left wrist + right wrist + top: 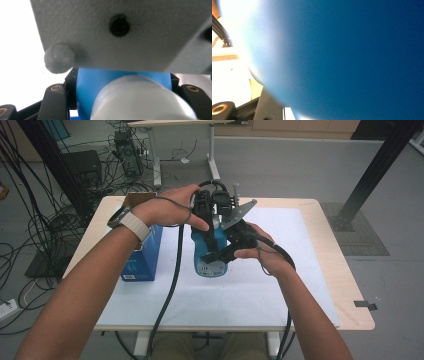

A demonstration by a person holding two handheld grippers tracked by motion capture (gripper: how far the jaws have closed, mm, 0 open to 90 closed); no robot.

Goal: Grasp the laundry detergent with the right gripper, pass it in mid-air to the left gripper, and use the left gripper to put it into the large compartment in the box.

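Observation:
A blue bottle (210,256) hangs above the white mat between both hands, its labelled bottom turned toward me. My left gripper (208,226) comes down on its upper end and is shut on it. In the left gripper view the black jaws flank the blue bottle (100,82), and its white ribbed cap (140,102) is close to the lens. My right gripper (220,254) clamps the bottle's body from the right. Its grey three-cornered plate (240,212) sticks up and back and looms overhead as the grey plate (125,32). The blue bottle (349,62) is pressed right up to the right gripper's camera.
A blue carton (142,256) with an open cardboard flap stands at the left of the table. A white mat (290,290) covers most of the wooden table (350,290). Cables trail over the floor at left, and a desk's legs stand beyond the table.

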